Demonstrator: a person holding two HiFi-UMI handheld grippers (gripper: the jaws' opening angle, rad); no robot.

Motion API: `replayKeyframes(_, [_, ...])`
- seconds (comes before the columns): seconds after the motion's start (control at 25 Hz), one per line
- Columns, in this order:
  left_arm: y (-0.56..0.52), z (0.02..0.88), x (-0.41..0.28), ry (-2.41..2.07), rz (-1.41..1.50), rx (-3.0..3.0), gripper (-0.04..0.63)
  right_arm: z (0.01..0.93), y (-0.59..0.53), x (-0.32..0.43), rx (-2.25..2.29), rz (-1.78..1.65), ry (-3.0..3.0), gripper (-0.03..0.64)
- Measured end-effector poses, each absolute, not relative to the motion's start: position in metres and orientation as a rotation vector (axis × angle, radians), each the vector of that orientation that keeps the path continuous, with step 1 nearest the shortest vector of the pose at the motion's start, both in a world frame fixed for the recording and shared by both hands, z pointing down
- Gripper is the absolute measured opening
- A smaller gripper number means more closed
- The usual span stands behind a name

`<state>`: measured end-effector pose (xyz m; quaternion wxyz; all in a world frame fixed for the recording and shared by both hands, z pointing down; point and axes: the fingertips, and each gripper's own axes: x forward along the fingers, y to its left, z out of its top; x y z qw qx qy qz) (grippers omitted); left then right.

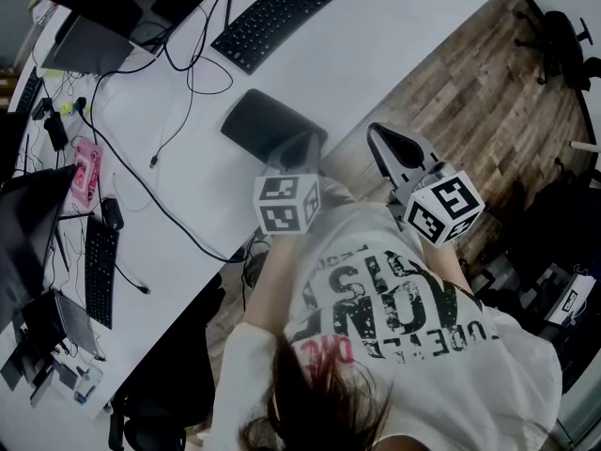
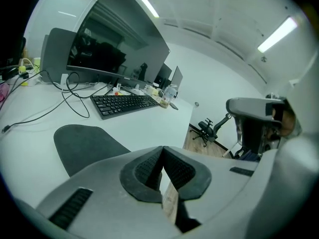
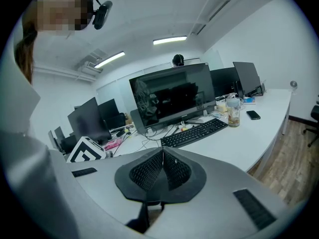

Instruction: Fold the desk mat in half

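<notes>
My left claw is pressed together by the near edge of the mat, with no mat showing between its pads. My right claw is also together and empty. The mat lies flat on the counter, so I judge the fold not yet begun.

Black keyboard; monitor; office chair

Head view overhead; others low, toward keyboard
</notes>
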<state>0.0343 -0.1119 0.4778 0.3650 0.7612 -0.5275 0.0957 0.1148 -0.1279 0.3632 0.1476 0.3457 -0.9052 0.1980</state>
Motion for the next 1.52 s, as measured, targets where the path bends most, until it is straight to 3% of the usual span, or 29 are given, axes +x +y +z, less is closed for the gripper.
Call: replayKeyframes(1.52, [-0.071, 0.368, -0.088, -1.909, -0.06, 1.895, 0.003, 0.344, -0.114, 0.048, 0.736, 0.474, -2.733, 0.002])
